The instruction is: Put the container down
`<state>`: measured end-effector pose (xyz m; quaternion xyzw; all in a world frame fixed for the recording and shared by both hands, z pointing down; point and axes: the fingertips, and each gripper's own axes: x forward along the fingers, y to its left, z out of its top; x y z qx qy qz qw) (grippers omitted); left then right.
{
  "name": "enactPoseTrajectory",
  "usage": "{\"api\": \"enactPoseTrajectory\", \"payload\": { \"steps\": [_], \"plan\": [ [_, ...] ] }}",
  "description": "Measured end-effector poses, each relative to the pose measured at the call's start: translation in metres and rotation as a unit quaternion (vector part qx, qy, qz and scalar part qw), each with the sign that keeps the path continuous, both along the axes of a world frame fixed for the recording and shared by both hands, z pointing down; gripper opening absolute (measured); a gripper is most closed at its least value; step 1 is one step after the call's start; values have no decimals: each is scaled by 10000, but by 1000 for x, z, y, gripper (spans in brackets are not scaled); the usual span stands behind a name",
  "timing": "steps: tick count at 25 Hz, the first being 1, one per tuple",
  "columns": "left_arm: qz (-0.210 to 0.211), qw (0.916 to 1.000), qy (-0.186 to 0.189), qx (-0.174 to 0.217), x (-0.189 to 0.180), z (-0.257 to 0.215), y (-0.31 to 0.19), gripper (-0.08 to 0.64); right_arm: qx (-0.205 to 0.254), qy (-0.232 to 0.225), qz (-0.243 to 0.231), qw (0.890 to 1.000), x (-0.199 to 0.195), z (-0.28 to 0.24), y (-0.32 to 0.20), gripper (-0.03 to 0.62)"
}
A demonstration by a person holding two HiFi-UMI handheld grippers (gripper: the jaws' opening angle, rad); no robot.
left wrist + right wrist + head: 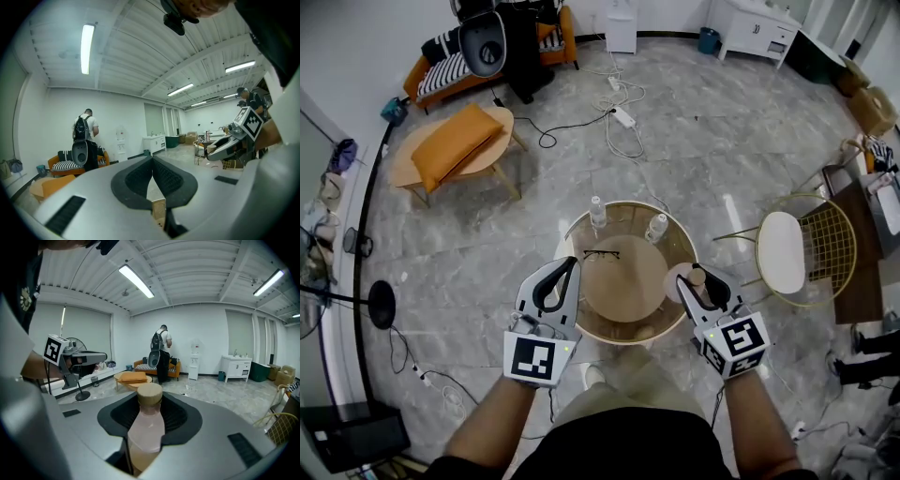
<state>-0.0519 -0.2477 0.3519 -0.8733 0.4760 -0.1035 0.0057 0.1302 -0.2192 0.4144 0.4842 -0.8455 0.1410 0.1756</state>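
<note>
Pale pink with a tan cap, the container [145,432] sits clamped between the jaws of the right hand-held gripper [697,284], which stand wide because the body fills the gap; its long axis runs along the jaws, cap toward their tips. In the head view this hand-held gripper hangs at the right rim of the round desk [628,281], so the bare wood-coloured surface lies just to the left of the container and slightly toward the top of the frame. That is the side the set-down seems to call for, and it keeps well short of the two clear bottles [597,214] and the glasses [601,253] in the desk's upper part. At the desk's left rim, the left hand-held gripper [572,264] has its jaws closed together on nothing, so the job falls to the right one.
</note>
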Motion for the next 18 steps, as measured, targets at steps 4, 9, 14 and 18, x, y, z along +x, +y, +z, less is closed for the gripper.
{"api": "enactPoseTrajectory", "payload": {
  "steps": [4,9,14,18],
  "plan": [
    [12,10000,-9,15,6,6,-5,15,-126,28,-8,9999,4,19,-4,152],
    [-9,9999,-92,-49,6,16,-15,15,-259,-12,43,9997,7,39,-11,152],
    [-28,9999,-137,-76,2,26,-20,15,-328,-32,49,9994,4,59,-17,152],
    [-32,9997,-197,-107,1,34,-22,15,-394,-43,69,9992,7,75,-23,152]
  ]
}}
